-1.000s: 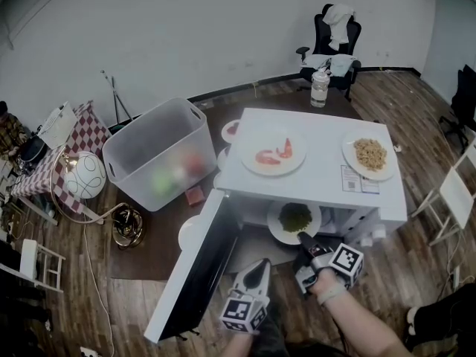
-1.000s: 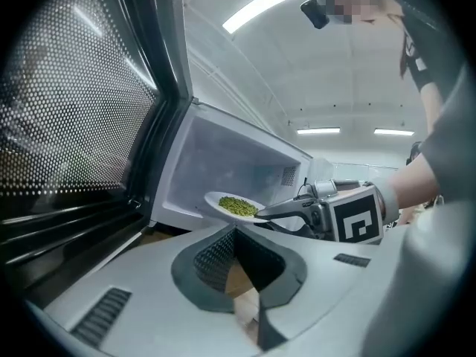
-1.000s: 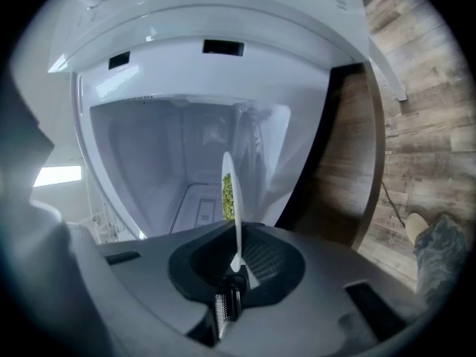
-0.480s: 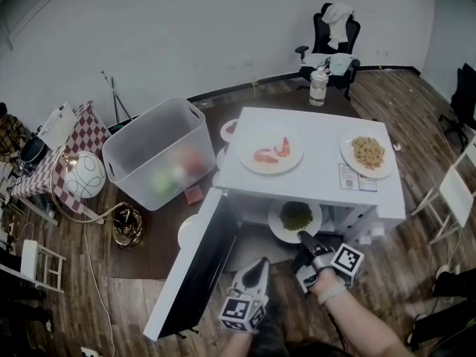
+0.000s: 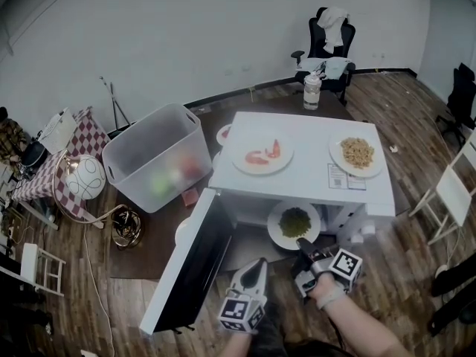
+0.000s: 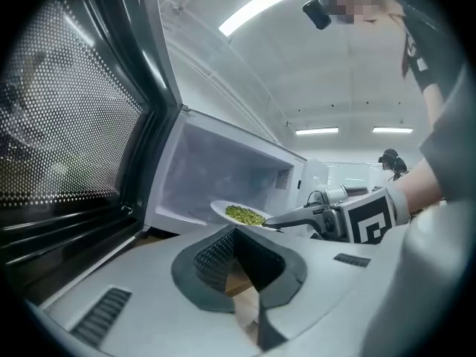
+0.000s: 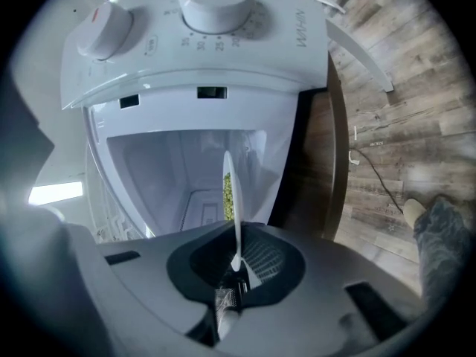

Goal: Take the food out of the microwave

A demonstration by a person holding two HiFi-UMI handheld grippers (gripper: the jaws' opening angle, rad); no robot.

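In the head view the microwave sits mid-frame with its door swung wide to the lower left, leaving the opening free; the plate of greens juts out of the opening, partly withdrawn; the right gripper is clenched on its near rim, a sensible hold for sliding it out level; the left gripper hangs apart at lower centre, likely as a spare support.

In the left gripper view that gripper is closed on nothing; beyond it the plate hovers before the cavity.

In the right gripper view the gripper pinches the plate edge-on at centre, and the greens stay put.
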